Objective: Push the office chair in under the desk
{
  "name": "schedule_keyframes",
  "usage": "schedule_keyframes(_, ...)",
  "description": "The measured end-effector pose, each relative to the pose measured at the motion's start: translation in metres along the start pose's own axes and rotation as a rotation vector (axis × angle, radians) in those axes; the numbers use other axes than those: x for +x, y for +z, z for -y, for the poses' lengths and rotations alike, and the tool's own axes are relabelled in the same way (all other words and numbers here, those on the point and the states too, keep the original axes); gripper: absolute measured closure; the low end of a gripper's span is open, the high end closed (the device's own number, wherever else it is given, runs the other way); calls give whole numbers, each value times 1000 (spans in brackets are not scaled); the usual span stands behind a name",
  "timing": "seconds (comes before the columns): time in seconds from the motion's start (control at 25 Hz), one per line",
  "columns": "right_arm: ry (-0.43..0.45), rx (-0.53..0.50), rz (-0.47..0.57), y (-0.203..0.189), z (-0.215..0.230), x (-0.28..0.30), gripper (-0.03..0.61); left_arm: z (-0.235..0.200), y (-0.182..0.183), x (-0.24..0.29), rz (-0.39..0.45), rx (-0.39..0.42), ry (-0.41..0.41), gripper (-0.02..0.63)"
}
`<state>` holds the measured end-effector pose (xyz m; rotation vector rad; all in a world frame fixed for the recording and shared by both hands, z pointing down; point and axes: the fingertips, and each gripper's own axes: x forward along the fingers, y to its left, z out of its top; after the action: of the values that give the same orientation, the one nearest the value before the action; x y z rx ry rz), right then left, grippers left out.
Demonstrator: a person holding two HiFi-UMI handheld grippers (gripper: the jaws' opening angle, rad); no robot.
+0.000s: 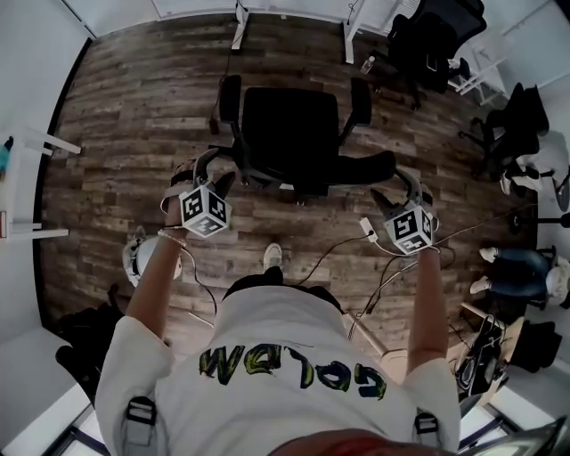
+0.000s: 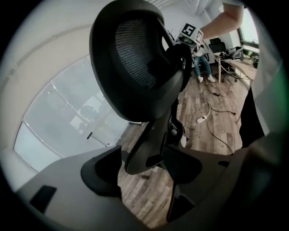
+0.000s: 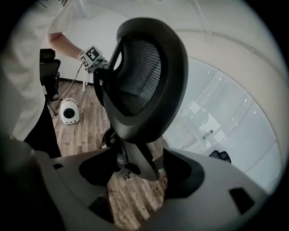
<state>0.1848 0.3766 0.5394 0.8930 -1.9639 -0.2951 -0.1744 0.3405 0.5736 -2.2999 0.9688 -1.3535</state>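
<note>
Chair [image 1: 289, 134] between two hand-held grippers [image 1: 214, 175] [image 1: 396, 189]

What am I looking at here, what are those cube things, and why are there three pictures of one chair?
There is no robot here. A person holds a tool in each hand. Each tool ends in a two-fingered claw and carries a patterned cube that is part of it. The head view comes from a camera on the person's head, looking down at the left claw, the right claw, a black office chair and the white desk beyond it. The other two views come from cameras riding on the tools, and show the chair's mesh headrest from opposite sides. Both claws are open, with the headrest's stem between their jaws. On the wooden floor lie cables and a white round device.
</note>
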Motion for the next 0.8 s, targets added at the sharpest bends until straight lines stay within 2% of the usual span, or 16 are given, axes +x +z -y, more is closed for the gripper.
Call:
schedule_keyframes(0.24,42,-56,-52,-7,-5,46,261,-1,-4,30,-15,66,-27,338)
schedule_keyframes(0.28,40,-66,-59,-7,-5,52,276,-2,-2,33,-12,80,-24,398)
schedule_keyframes(0.32,36,-76,-63,-8,-5,57,315,-3,-1,35,-11,92,-25,405)
schedule_keyframes(0.36,31,-83,-66,-8,-4,61,385,-4,0,37,-13,99,-31,408)
schedule_keyframes(0.56,28,-81,-84,-8,-1,65,390,-8,-1,44,-27,100,-58,414)
schedule_keyframes(0.8,-1,-56,-114,-4,14,82,390,-26,0,60,-38,88,-35,414)
